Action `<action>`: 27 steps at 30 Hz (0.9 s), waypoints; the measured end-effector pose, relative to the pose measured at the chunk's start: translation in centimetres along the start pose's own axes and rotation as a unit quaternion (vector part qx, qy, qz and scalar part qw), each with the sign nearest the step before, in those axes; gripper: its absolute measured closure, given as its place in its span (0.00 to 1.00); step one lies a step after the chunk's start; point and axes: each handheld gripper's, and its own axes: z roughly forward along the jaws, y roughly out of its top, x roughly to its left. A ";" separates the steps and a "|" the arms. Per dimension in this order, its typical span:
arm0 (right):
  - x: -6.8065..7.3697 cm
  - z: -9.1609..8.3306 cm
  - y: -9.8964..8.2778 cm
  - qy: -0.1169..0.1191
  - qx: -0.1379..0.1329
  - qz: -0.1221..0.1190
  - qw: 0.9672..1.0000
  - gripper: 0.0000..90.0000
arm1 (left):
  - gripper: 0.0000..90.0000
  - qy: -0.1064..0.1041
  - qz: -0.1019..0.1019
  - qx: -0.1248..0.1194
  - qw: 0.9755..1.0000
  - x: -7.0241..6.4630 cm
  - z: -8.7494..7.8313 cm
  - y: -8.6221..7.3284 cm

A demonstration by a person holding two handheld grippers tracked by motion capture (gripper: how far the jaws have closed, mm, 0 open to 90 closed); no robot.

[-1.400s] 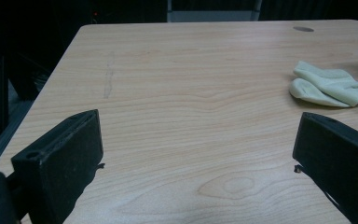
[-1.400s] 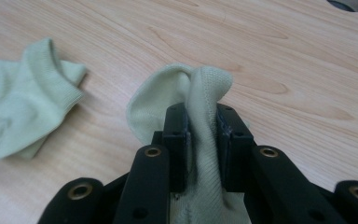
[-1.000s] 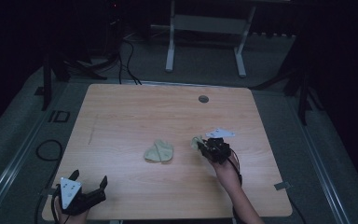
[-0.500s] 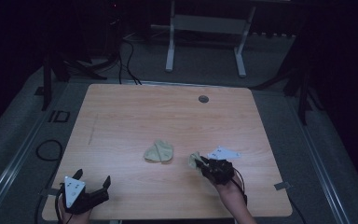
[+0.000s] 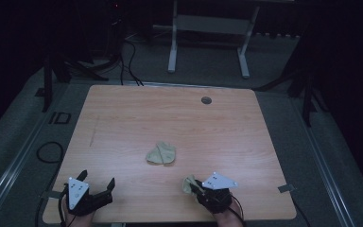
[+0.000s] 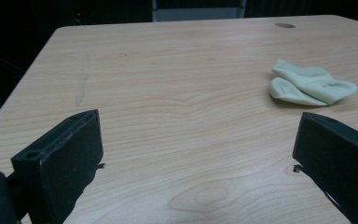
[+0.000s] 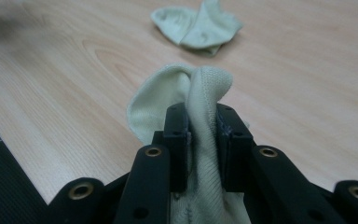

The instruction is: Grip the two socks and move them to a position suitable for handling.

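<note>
— So where do things stand with the right gripper (image 5: 194, 185)?

— Its fingers (image 7: 176, 140) are clamped on a pale green sock (image 7: 200, 93), near the front edge of the tabletop (image 5: 137, 113). The fabric is bunched up between them and bulges out above the tips.

— And the second sock (image 5: 161, 153)?

— Folded in a heap at the middle of the tabletop, well apart from the held one. The left gripper (image 5: 96, 181) sits at the near left corner, fingers (image 6: 60, 154) wide apart, nothing between them.

— What worries you?

— The grip takes only a fold of knit. Soft cloth can creep out of a pinch if the hand swings, and the sock would drop, possibly off the front edge, since it hangs so close to it.

— Anything else?

— If the held sock is meant to be laid against the other, dragging it across could shove the folded heap askew. A loose end could also snag under the fingers on release.
</note>
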 end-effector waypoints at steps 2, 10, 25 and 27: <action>0.3 1.0 -0.3 0.009 0.008 0.003 1.000 0.84 | 0.02 -0.012 -0.002 0.001 1.000 -0.2 0.1 0.0; 1.1 3.7 -1.5 0.003 0.038 -0.009 0.999 0.82 | 0.02 -0.033 0.015 0.013 0.999 -1.0 0.4 -0.1; 0.5 0.7 0.5 0.030 -0.002 -0.011 0.999 0.30 | 0.02 -0.051 0.003 0.008 0.999 -2.9 0.0 0.7; -0.1 0.0 0.8 0.028 -0.005 -0.017 0.999 0.30 | 0.02 -0.071 0.008 0.022 0.997 -4.0 0.0 1.1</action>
